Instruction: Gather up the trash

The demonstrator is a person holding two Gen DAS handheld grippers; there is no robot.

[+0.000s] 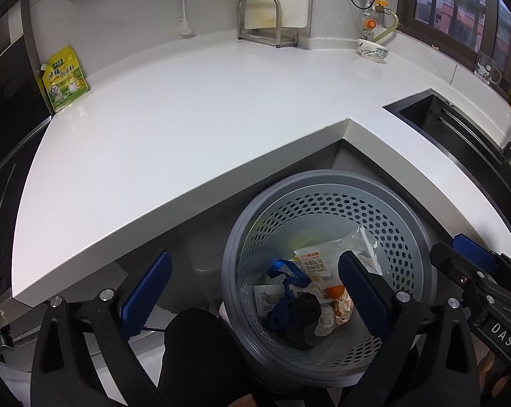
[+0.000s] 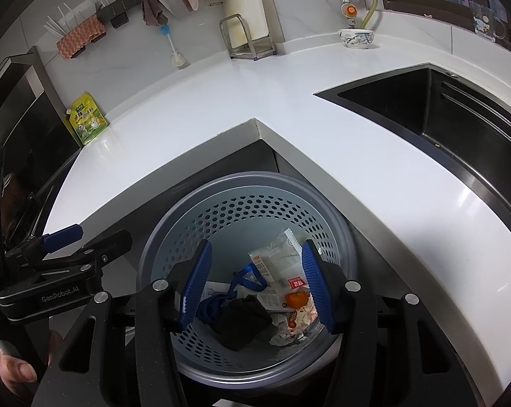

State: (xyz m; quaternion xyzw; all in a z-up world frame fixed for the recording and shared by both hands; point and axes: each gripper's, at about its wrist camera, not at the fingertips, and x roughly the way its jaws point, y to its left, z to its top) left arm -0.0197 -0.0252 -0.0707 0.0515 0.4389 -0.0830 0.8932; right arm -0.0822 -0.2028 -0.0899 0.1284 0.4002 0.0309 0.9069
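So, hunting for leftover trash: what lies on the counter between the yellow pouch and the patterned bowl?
Only bare white counter between the yellow pouch and the patterned bowl; the metal rack stands further back. Both views agree.

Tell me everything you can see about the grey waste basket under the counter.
The waste basket is round, grey, plastic-looking, with a smooth thick rim and a wall pierced by hexagonal holes. It stands upright on the floor at the counter's inner corner. Inside lie food wrappers, a blue cord, a black cloth and crumpled paper. Nothing grips it.
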